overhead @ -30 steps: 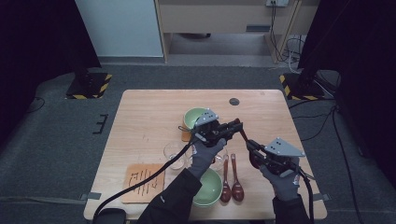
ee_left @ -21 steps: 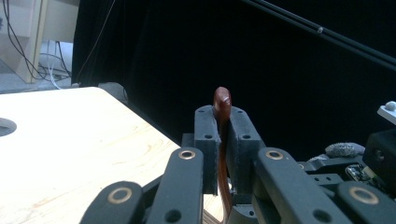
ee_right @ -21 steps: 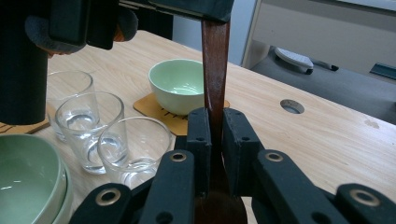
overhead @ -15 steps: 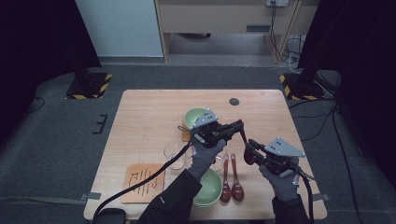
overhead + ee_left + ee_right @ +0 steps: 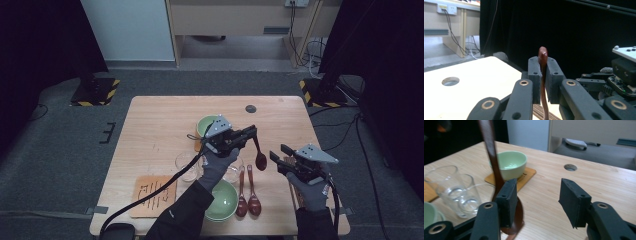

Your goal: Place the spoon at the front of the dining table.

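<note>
Brown spoon [image 5: 259,152] hangs clamped in left gripper [image 5: 250,134], beside the parted right gripper [image 5: 278,153].

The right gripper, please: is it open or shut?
Open: the right gripper has just been opening, nothing between its pads; the spoon hangs outside.

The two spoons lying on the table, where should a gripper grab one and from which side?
Probably by the handle. Both spoons lie flat and close together between the near green bowl and the right gripper, bowls nearest the person, slim handles pointing away. Come straight down from above, jaws across the handle's far end, where the two sit slightly apart.
</note>
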Tool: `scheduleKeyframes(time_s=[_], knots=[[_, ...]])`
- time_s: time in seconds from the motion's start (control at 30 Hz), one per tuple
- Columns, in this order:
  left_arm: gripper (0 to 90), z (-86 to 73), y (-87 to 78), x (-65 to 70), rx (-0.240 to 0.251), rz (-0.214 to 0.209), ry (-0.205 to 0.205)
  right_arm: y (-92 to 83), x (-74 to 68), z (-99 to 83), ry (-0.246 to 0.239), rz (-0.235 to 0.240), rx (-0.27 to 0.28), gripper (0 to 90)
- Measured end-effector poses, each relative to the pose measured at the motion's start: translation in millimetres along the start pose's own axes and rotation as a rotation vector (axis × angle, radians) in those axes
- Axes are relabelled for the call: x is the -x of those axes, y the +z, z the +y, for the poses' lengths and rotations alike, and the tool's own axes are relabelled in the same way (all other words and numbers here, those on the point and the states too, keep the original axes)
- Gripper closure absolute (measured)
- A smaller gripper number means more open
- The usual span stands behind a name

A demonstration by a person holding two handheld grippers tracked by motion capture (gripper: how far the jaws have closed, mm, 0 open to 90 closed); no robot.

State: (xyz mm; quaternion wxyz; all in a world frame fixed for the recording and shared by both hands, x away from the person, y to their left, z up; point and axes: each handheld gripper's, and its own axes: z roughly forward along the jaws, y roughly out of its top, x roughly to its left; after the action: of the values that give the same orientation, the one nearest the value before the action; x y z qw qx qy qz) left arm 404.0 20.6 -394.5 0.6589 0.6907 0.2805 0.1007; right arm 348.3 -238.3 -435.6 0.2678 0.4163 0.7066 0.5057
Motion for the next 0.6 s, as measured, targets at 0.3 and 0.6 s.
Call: scheduleKeyframes(time_s=[0.3,0.6], knots=[[83.8,7.9,-5.7,-1.5,0.020,0.012,0.024,2.2,25.8,-12.0,0.044,-0.084,-0.024,38.1],[83.8,15.2,-10.1,-5.6,0.045,0.018,0.027,10.5,59.8,-37.5,0.086,-0.174,-0.110,33.9]])
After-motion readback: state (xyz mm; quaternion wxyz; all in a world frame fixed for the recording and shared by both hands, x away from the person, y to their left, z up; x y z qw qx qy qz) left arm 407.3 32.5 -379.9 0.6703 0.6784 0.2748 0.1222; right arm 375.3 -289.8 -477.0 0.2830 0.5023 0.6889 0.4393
